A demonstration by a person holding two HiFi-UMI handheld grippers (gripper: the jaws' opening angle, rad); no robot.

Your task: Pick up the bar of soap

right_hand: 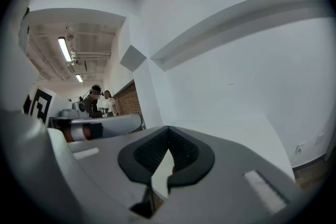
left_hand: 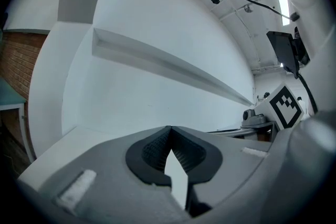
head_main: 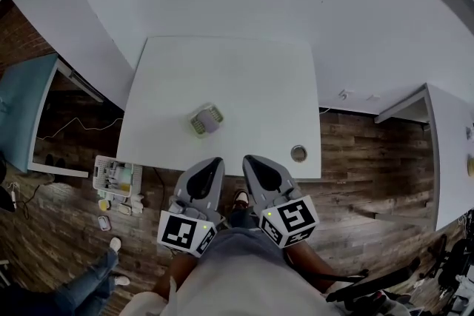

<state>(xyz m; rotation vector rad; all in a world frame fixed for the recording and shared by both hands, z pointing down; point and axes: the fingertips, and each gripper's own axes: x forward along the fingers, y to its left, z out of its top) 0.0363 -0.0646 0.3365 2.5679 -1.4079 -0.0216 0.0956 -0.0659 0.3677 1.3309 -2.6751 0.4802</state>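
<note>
While the bar of soap (head_main: 209,124) lay on its ribbed green dish (head_main: 213,112) near the middle of the white table (head_main: 244,63), both claws hung at the table's near edge, well short of it. Left claw (head_main: 213,161) & right claw (head_main: 250,159) sat side by side, tips aimed across the table, each clenched on nothing. In the left gripper view the dark ribbed pads (left_hand: 152,150) met at the tip w/ only bare table & wall (left_hand: 157,34) beyond. The right gripper view showed the same, pads (right_hand: 150,152) together.

The soap stood ahead & a bit left of the left claw, so that one looked the nearer pick, tho either could prob. reach.

To do the reach well, the chosen claw needed opening wide early, not at the last sec. It needed to come in from above w/ tips tilted down, since a level approach would likely hit the dish rim first. The pads had to straddle the bar clear of the dish, then squeeze gently & squarely. Soap is prob. slick & might squirt out or drag the light dish along. A straight lift looked safest.
</note>
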